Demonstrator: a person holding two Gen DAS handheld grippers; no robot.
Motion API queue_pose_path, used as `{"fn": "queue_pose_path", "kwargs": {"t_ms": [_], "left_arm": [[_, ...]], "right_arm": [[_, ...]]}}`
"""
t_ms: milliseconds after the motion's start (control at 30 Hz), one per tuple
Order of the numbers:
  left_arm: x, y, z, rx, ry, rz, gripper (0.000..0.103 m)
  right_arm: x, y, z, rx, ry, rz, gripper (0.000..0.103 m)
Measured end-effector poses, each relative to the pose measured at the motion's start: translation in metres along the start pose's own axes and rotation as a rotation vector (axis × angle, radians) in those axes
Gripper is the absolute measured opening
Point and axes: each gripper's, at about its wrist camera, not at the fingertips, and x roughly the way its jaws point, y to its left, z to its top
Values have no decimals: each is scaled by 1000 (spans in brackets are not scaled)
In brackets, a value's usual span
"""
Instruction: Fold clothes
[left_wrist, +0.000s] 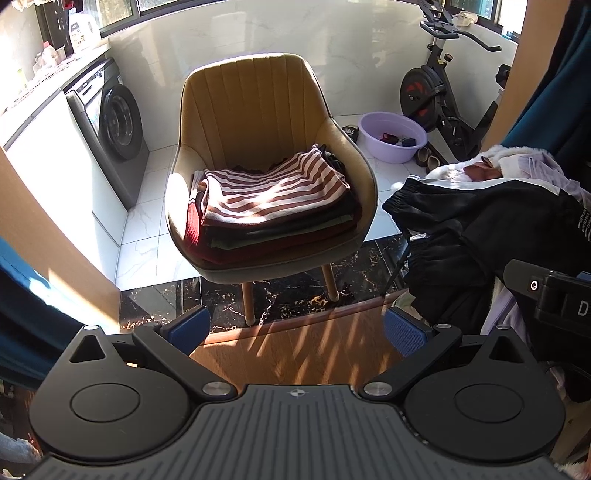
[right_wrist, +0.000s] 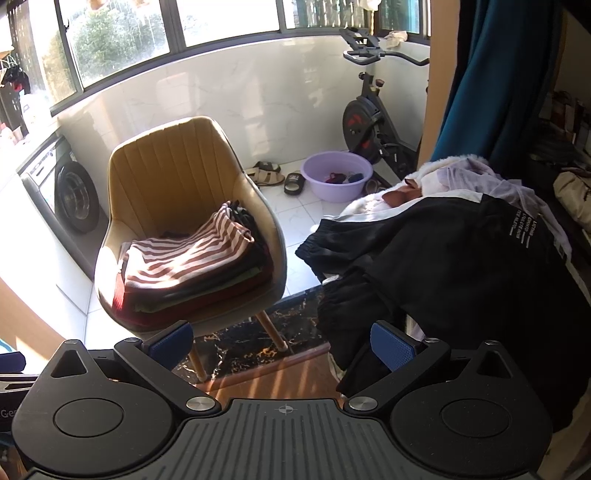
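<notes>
My left gripper (left_wrist: 297, 328) sat at the bottom of its frame with the blue pads spread wide and nothing between them — only sunlit wooden floor (left_wrist: 295, 339) showed in the gap. My right gripper (right_wrist: 282, 341) was the same in its own view: jaws fully apart, holding nothing, its right pad (right_wrist: 393, 345) close in front of dark cloth, though I could not tell whether it touched.

In the middle of the left view stood a mustard-yellow armchair (left_wrist: 258, 103) on white tile, and on its seat lay a stack of folded clothes (left_wrist: 273, 229) topped by a red-and-white striped garment (left_wrist: 277, 192). Darker, green and deep red layers showed beneath it.

At the right of both frames an unfolded heap rested on a raised surface I could not make out: black trousers (right_wrist: 443, 266) with elastic cuffs and white printed lettering lay on top, over a white fleecy garment (right_wrist: 439, 166) and a pale lilac one (right_wrist: 491, 181).

Behind, a lilac plastic basin (right_wrist: 336, 181) holding a few small items sat on the tile beside a black slipper (right_wrist: 293, 181) and an exercise bike (right_wrist: 364, 122). A washing machine (left_wrist: 114, 125) stood at the left edge, under the window, and a teal curtain (right_wrist: 476, 77) hung at the upper right.
</notes>
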Motion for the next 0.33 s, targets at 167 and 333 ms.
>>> {"fn": "queue_pose_path", "kwargs": {"t_ms": [167, 333], "left_arm": [[0, 0, 0, -1, 1, -4, 102], [-1, 0, 0, 4, -7, -9, 102]], "right_arm": [[0, 0, 0, 2, 0, 1, 102], [0, 0, 0, -2, -1, 4, 102]]}}
